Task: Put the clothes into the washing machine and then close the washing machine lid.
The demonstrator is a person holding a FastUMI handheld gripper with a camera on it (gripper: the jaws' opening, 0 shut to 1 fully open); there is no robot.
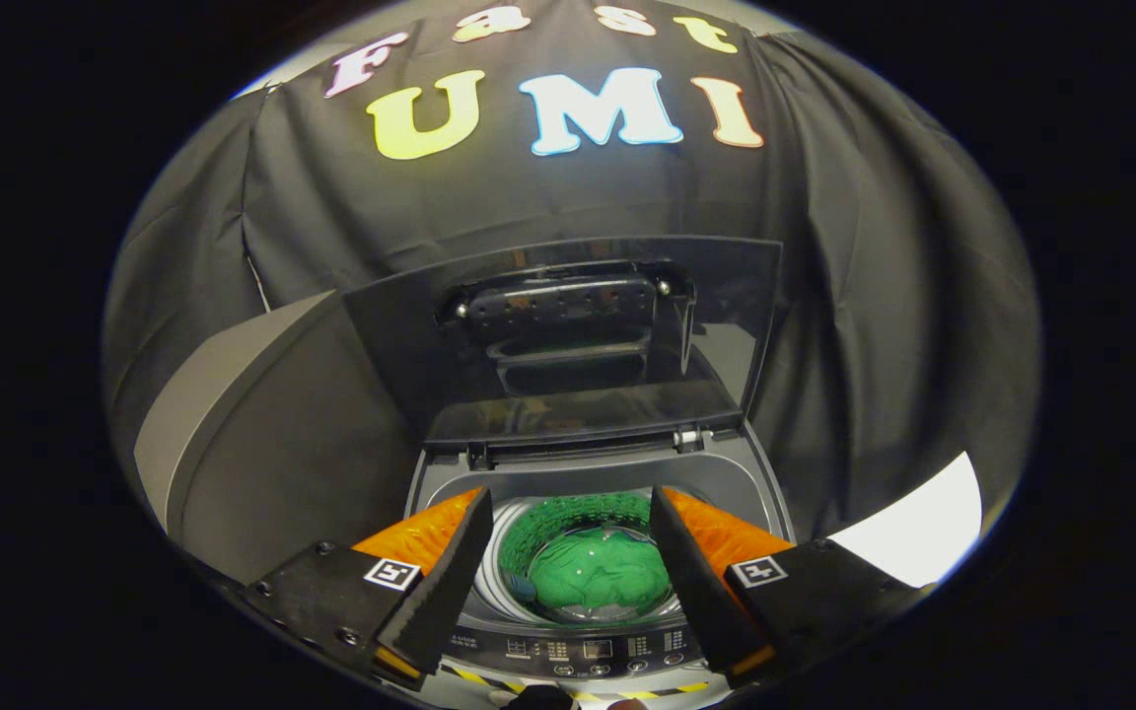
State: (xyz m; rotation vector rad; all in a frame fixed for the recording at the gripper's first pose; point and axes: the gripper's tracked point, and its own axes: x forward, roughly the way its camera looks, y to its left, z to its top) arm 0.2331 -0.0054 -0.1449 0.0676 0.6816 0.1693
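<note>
With the green clothes (600, 577) already lying in the drum and the gripper (568, 552) hanging spread and empty above them, the raised lid (568, 335) beyond should probably be hooked near its top edge and lowered gently.

No readable text is showing: the print on the washing machine's control panel (583, 651) is coming through too small, and the fingers' square markers (391, 574) are carrying only patterns.
</note>
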